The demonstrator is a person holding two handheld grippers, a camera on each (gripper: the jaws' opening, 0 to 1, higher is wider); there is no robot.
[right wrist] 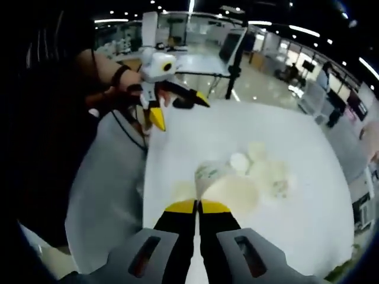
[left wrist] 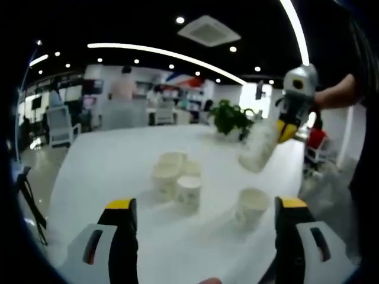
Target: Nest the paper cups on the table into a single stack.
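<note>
A big open office with ceiling lights surrounds the white glossy bench [left wrist: 106, 171]. Four white paper cups [left wrist: 188, 194] stand loose there, not yet nested. The right gripper [left wrist: 283, 131] pinches another cup [left wrist: 259, 148], lifted high; the left gripper [left wrist: 204, 222] fingers are spread, empty.

Held cup [left wrist: 259, 149] at 2 o'clock in left gripper view motion-blurred; rim edge smeared, its grip point under yellow jaw tips hard to make out. Person's arm [left wrist: 335, 94] at 3 o'clock cut off by dark border. Rear cups in cluster [left wrist: 172, 160] partly hidden behind front cup [left wrist: 188, 194]; count uncertain. Right gripper view: cup [right wrist: 220, 183] at centre blurred, lower wall hidden behind closed yellow tips. Cups on table [right wrist: 269, 171] at 2 o'clock washed out, outlines merge, number unclear. Distant person [left wrist: 123, 84] at 11 o'clock too blurred for detail.
</note>
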